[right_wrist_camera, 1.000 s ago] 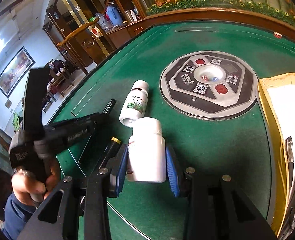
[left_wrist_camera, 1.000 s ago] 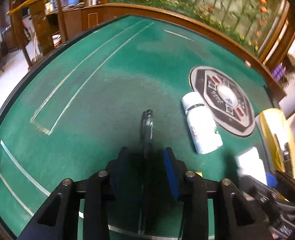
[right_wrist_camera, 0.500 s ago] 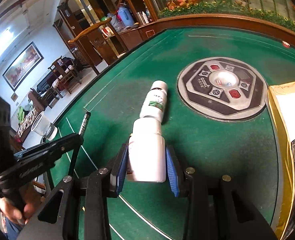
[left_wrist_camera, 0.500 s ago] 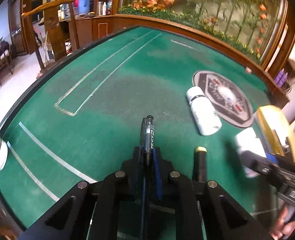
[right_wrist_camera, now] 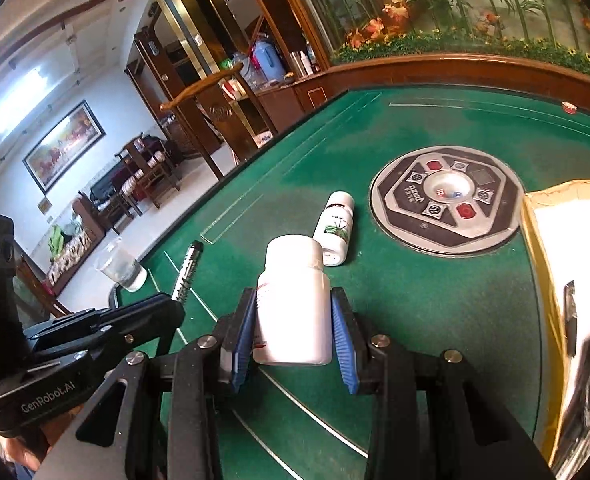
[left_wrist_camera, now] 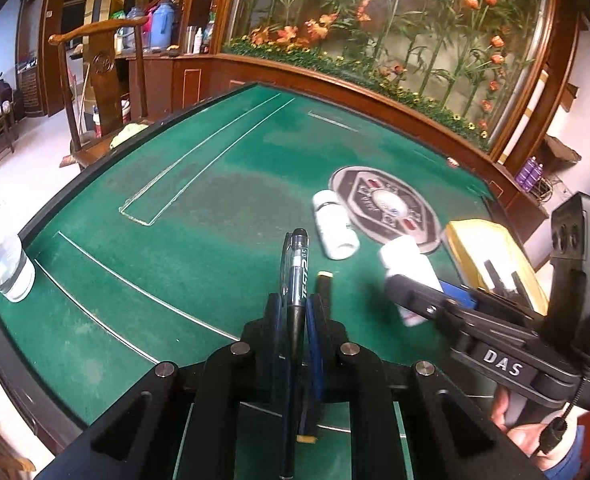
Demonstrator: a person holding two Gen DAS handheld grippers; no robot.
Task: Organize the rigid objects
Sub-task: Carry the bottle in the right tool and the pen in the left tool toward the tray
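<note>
Pen [left_wrist_camera: 297,276] pinched between left tongs [left_wrist_camera: 295,312], bottle [right_wrist_camera: 293,304] between right tongs [right_wrist_camera: 293,332].

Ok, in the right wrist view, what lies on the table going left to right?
Clear plastic cup → black pen → white bottle held in the right gripper → small green-labelled bottle → round control panel → yellow-lined box.

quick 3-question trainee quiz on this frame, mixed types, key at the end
1. True or false: the left gripper is shut on a pen.
2. What does the right gripper hold? A) white bottle B) glass C) marker
3. Fill in: the small bottle lies on its ___ beside the round control panel.

Key: 1 true; 2 A, the white bottle; 3 side.
</note>
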